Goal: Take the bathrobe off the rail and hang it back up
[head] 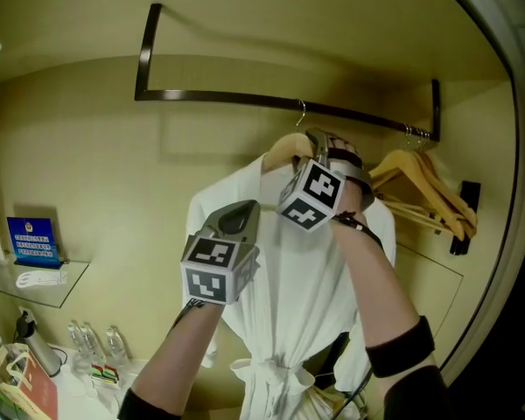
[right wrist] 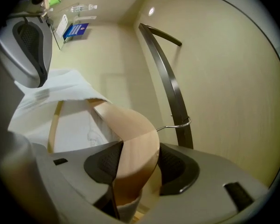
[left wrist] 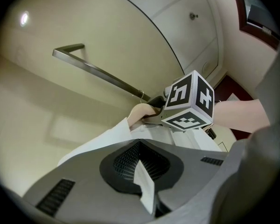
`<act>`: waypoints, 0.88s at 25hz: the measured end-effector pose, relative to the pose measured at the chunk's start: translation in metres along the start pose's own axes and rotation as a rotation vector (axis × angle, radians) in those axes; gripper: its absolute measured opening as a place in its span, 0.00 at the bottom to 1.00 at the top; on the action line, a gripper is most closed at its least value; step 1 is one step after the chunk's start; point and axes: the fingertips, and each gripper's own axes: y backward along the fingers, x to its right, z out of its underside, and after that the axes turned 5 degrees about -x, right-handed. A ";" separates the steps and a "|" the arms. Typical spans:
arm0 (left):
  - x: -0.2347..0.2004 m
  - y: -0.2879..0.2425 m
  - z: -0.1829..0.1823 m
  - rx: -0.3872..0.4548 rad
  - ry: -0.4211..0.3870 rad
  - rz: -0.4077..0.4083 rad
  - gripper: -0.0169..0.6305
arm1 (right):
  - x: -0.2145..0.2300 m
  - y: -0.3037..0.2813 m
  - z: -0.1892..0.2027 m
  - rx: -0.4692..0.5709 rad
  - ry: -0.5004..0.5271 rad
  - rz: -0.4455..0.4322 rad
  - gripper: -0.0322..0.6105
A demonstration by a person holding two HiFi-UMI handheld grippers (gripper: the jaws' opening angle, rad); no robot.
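My left gripper [left wrist: 145, 174] fingers are pinched shut on a white cotton bathrobe [head: 290, 269] fold. My right gripper [right wrist: 136, 164] fingers clamp the tan wooden hanger [right wrist: 130, 129] at its collar. Robe hangs straight down from dark metal rail [head: 245, 99], collar up.

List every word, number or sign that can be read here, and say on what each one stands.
No text here is readable.
Blue card on the glass shelf: white print, too small to read.
Marker cubes: black-and-white square patterns, no words.
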 end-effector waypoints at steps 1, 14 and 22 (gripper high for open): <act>0.000 0.000 0.000 -0.002 -0.001 0.000 0.03 | 0.001 0.000 0.000 0.003 -0.008 0.004 0.39; -0.001 0.002 0.014 -0.037 -0.025 -0.022 0.03 | 0.003 -0.001 -0.007 0.065 -0.076 0.027 0.38; -0.006 0.006 0.010 -0.037 -0.032 -0.042 0.03 | 0.031 0.014 -0.022 0.115 -0.097 0.081 0.38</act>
